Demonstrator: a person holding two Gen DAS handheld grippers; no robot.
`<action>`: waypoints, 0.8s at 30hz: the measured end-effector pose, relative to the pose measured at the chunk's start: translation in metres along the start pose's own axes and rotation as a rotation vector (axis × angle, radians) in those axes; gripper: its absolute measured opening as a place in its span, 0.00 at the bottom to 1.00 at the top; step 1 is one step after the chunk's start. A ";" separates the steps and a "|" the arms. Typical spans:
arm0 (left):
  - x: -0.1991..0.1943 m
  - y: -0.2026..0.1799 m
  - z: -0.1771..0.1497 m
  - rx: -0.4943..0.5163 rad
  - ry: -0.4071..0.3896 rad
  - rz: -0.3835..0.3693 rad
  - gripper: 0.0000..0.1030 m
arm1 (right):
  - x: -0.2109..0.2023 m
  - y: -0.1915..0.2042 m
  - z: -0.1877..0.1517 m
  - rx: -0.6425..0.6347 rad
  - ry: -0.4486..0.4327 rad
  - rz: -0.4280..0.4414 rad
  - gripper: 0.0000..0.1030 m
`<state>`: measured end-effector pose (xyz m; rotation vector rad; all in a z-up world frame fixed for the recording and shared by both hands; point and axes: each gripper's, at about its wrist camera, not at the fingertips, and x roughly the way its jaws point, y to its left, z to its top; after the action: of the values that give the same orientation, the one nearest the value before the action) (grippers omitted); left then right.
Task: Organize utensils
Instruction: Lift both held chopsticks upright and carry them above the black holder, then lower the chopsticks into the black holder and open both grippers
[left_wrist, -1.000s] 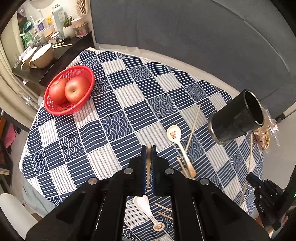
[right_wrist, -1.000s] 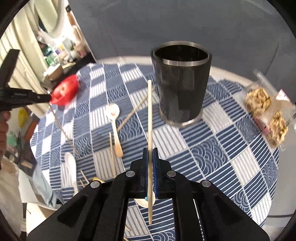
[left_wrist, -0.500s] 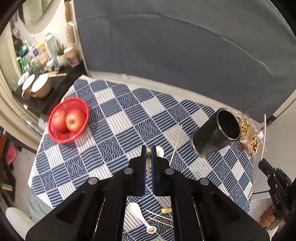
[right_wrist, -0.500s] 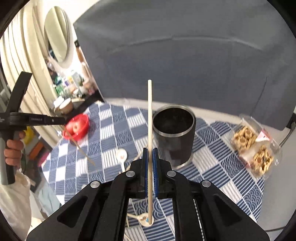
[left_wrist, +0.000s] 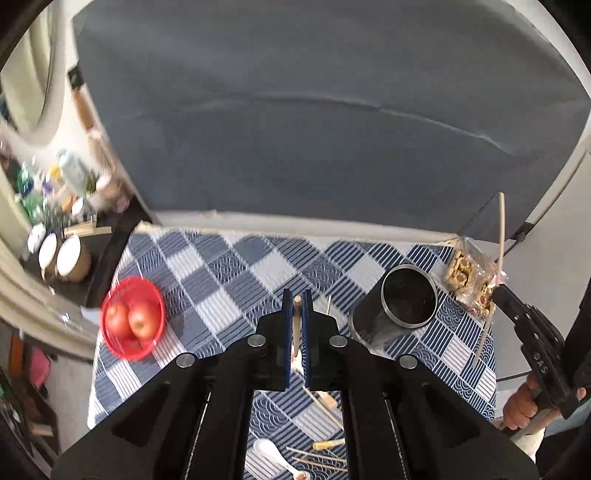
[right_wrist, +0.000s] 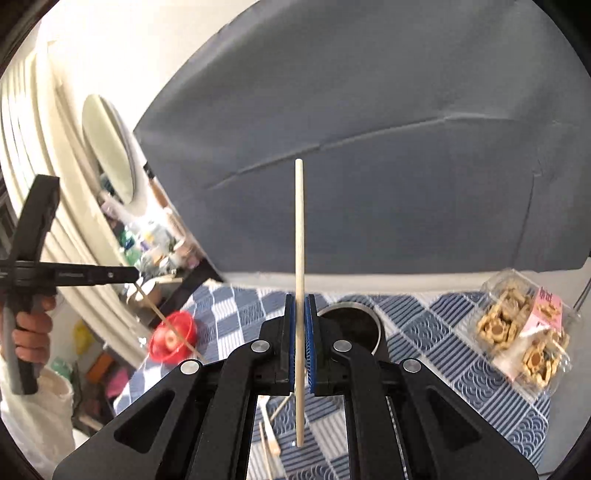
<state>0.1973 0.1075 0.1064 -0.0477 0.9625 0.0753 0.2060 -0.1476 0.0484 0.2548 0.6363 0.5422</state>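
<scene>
Standing at the table's (left_wrist: 236, 266) right side: the cup (left_wrist: 397, 310), snack pack (left_wrist: 467, 280) just behind-right. Sitting at the left edge: basket (left_wrist: 131, 325) holding apples (left_wrist: 142, 322). Lying near the front: spoon (left_wrist: 275, 458), loose chopsticks (left_wrist: 321, 459).

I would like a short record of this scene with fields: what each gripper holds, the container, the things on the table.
left gripper: shut on a chopstick
right gripper: shut on a second chopstick, held upright
container: black cup standing open, contents not visible
on the table: red basket with apples, white spoon, loose chopsticks, snack pack
</scene>
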 end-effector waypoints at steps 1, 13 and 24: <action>-0.002 -0.005 0.006 0.012 -0.008 -0.010 0.05 | 0.001 -0.002 0.003 0.002 -0.010 0.004 0.05; 0.011 -0.064 0.052 0.127 -0.011 -0.129 0.05 | 0.011 -0.019 0.025 -0.015 -0.189 0.045 0.05; 0.044 -0.108 0.068 0.232 0.027 -0.259 0.05 | 0.069 -0.056 0.011 0.059 -0.142 0.043 0.05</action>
<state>0.2873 0.0064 0.1100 0.0410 0.9790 -0.2763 0.2820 -0.1572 0.0013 0.3598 0.5101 0.5419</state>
